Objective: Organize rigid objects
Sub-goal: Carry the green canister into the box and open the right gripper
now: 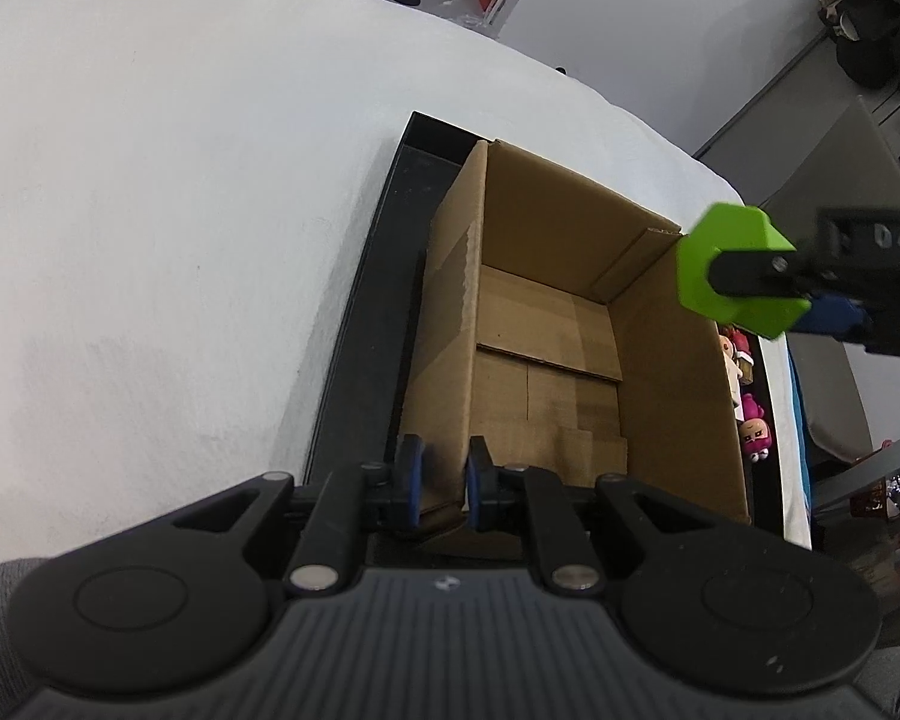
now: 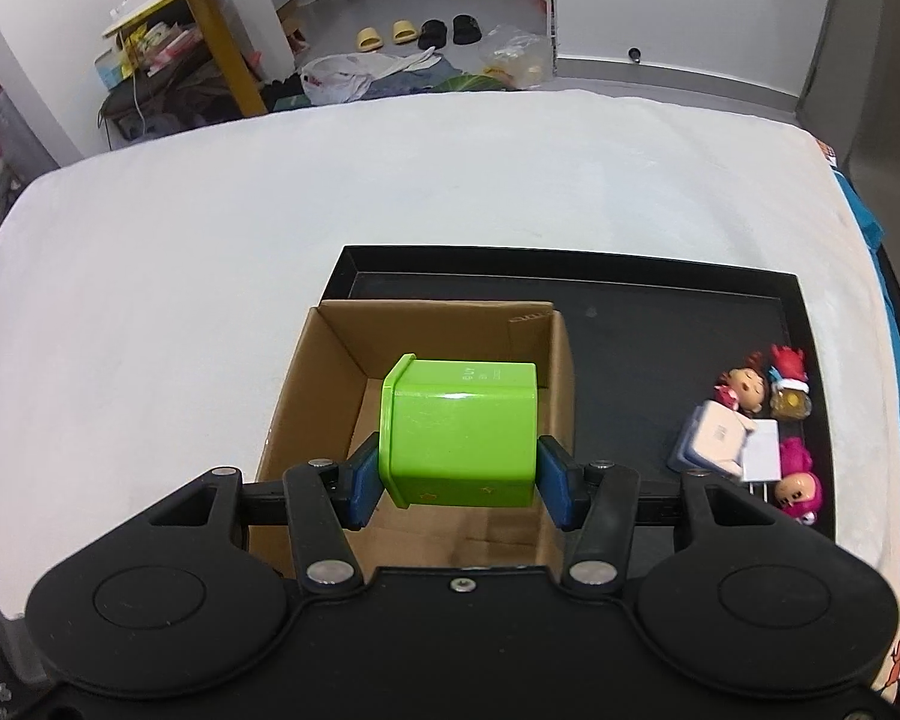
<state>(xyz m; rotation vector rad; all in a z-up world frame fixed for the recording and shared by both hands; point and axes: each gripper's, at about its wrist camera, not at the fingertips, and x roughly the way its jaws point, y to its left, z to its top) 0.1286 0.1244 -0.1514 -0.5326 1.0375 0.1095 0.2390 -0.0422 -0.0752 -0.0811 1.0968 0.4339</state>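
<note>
- The right tongs (image 2: 459,483) are clenched on a green hexagonal container (image 2: 457,432); one blue pad (image 2: 363,483) presses its flanged rim end and the other its flat end, so it lies on its side between them.
- In the right wrist view the green hexagonal container hangs above the open cardboard box (image 2: 306,396), over the box's right half, clear of the floor of the box.
- From the left wrist view the same container (image 1: 735,270) shows at the far right corner of the cardboard box (image 1: 678,396), held above the rim by the right tongs (image 1: 768,285).
- The left tongs (image 1: 444,480) stand nearly closed, with the near left wall of the box between the blue pads (image 1: 411,480); whether the pads press the cardboard I cannot tell.
- The box interior shows only its folded bottom flaps.
- The box sits in the left part of a shallow black tray (image 2: 660,324), which lies on a bench (image 2: 210,240) covered in white cloth.
- At the right end of the tray lie small toy figures (image 2: 750,387) and a white charger plug (image 2: 714,438), close together and well apart from the box.
- On the floor beyond the bench stand yellow slippers (image 2: 384,36) and black slippers (image 2: 450,30), side by side.
</note>
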